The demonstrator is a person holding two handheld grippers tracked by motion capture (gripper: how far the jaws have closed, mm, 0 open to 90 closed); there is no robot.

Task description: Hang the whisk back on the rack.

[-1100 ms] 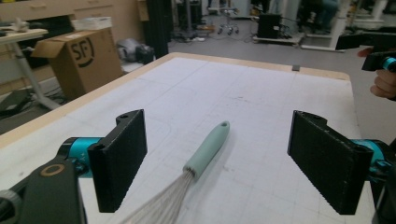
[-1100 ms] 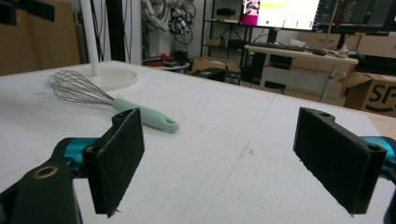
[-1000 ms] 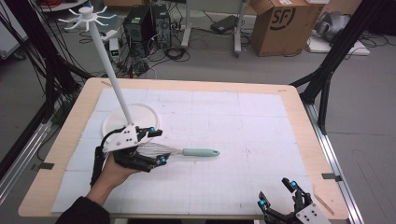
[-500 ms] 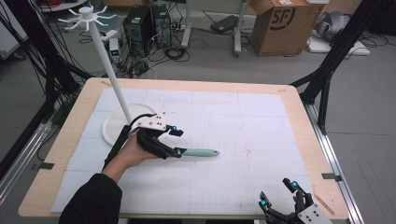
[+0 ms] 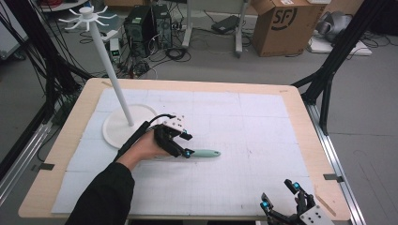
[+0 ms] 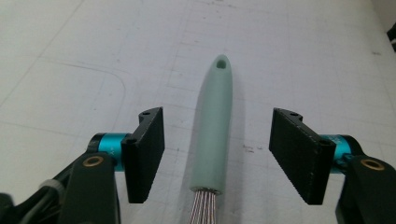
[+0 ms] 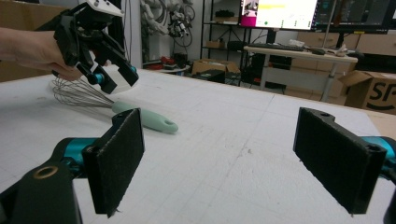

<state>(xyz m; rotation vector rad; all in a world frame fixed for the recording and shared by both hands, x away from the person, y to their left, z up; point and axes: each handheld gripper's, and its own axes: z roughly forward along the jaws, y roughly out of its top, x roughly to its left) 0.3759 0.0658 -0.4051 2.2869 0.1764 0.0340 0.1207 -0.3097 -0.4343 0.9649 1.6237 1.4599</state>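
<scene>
A whisk with a mint-green handle lies flat on the white mat, handle end pointing right. My left gripper hovers over it, open. In the left gripper view the handle runs up between the two spread jaws of that gripper, touching neither, and the wires start at the bottom edge. My right gripper rests at the table's near right corner, open and holding nothing. The right gripper view looks through its own jaws toward the whisk and the left gripper above it.
A white stand with a round base, a leaning pole and hooked top occupies the table's far left, just behind the left hand. The wooden table edge frames the mat. Boxes, cables and dark frame legs lie on the floor beyond.
My left gripper has slid right and slightly away, from over the whisk's wires to over its handle. The whisk and the right gripper have stayed put.
</scene>
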